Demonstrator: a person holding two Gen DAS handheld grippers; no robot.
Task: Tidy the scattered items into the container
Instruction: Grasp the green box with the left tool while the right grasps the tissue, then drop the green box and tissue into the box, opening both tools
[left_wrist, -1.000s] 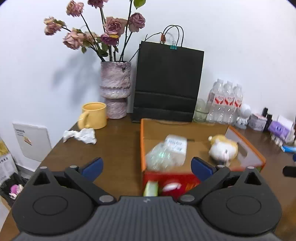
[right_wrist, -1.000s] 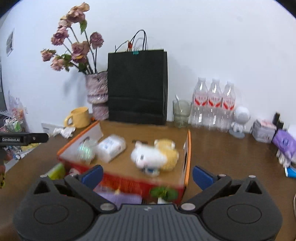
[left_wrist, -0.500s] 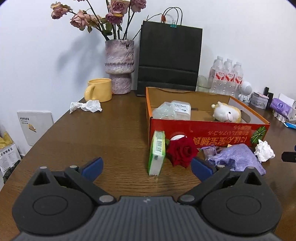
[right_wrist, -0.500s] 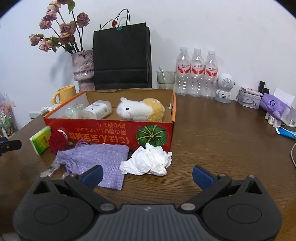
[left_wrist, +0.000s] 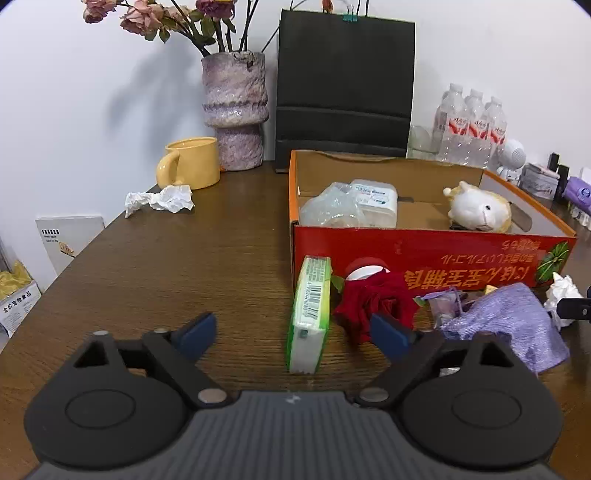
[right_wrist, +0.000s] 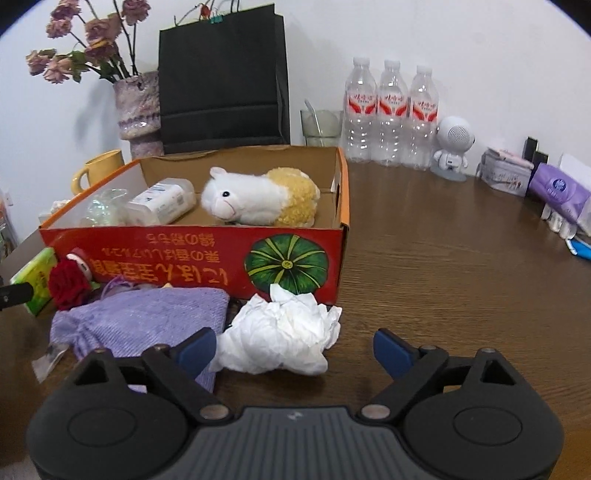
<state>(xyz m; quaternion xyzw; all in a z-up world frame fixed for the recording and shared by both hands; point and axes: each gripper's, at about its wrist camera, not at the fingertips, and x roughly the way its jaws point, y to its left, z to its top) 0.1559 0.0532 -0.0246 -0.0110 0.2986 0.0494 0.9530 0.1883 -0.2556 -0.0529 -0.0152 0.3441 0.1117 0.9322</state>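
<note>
Box (left_wrist: 424, 254) sits right of centre on the counter (left_wrist: 184, 266), toy and packs already inside. Approach step: left gripper (left_wrist: 291, 332) closing around the green pack (left_wrist: 310, 306), right gripper (right_wrist: 291, 347) closing around the crumpled tissue (right_wrist: 280, 332), neither pinched. Next: squeeze, lift, drop in box.

left gripper (left_wrist: 293, 332) jaws closing, right gripper (right_wrist: 294, 349) jaws closing, both angled downward

Upside-down yellow East Asian characters printed on the red cardboard box (right_wrist: 192, 254), a barcode shown on the green pack (left_wrist: 312, 299), red labels on three water bottles (right_wrist: 391, 101), wording too small to be read
</note>
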